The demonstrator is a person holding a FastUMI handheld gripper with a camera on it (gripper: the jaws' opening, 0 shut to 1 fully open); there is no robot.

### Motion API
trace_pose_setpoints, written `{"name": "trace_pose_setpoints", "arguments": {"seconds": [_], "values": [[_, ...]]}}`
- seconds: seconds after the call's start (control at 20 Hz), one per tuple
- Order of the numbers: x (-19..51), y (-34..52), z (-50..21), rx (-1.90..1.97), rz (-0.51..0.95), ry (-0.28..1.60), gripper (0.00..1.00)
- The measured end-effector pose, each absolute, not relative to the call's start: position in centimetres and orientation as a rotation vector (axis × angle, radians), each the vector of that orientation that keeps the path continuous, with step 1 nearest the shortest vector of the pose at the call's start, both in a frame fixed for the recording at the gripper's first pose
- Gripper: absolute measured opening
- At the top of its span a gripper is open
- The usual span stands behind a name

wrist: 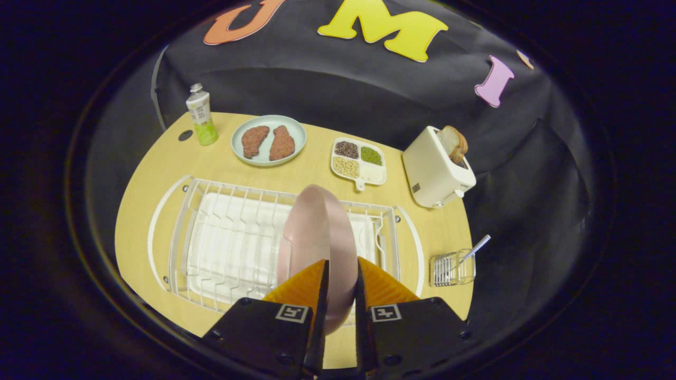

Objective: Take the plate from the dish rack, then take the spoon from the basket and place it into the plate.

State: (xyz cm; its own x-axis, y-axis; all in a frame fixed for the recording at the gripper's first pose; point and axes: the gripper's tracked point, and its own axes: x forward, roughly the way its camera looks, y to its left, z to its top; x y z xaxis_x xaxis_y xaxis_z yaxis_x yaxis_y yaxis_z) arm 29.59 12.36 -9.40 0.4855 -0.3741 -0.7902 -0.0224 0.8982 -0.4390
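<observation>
Standing on edge, the pink plate (pixel 317 232) is held between the two orange fingers (pixel 303 287), one finger pressed on each face near its lower rim. The gripper (pixel 341 274) is thus closed narrow on the plate. The plate is seen above the right part of the white wire dish rack (pixel 211 237); whether its rim is touching the wires cannot be told. A white drip tray (pixel 232 248) is seen under the rack wires.

To the right of the rack, near the table's edge, a small wire basket (pixel 449 269) is noted, with a spoon (pixel 475 248) standing in it, handle tilted up and to the right.

Beyond the rack, on the light wooden table (pixel 158 169), a pale green plate (pixel 268 140) bearing two brown patties (pixel 268 142) is recorded. Left of it stands a small green-and-white bottle (pixel 201 114). Right of it lies a white divided tray (pixel 358 162) with dark, green and pale grains in three of its compartments. Further right, a cream toaster (pixel 435 169) is noted, with slices of bread (pixel 453 142) standing out of its slot.
</observation>
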Motion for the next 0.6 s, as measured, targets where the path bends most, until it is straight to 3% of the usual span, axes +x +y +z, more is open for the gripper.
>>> {"name": "trace_pose_setpoints", "arguments": {"seconds": [0.6], "values": [[30.5, 12.6, -8.0, -0.394, -0.361, 0.837, 0.2]]}}
